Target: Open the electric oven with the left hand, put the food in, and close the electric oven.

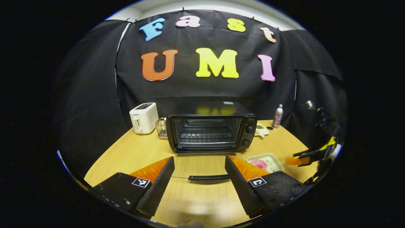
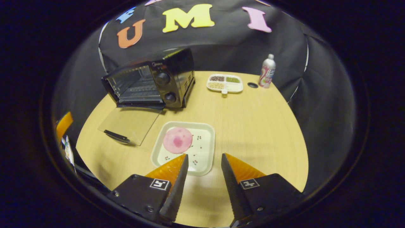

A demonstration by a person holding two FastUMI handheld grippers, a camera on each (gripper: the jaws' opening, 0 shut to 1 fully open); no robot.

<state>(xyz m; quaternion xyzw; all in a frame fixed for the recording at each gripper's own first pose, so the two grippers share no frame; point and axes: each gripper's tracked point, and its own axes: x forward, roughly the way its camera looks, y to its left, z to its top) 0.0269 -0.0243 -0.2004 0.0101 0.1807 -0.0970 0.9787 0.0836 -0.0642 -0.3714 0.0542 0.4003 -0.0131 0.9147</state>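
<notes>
The electric oven (image 1: 211, 131) stands at twelve o'clock in the left gripper view, its glass door (image 2: 130, 122) folded flat onto the table (image 2: 253, 126). The pink food (image 2: 177, 140) lies on a white tray (image 2: 207, 148) at the oven's five o'clock. Left gripper (image 1: 199, 175) and right gripper (image 2: 202, 172) both gape, holding nothing

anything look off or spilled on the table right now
Nothing stands out. The oven sits square with its glass door folded flat on the table, as the task needs. The pink food lies inside its white tray, with no spill visible around it. The bottle stands upright.
</notes>
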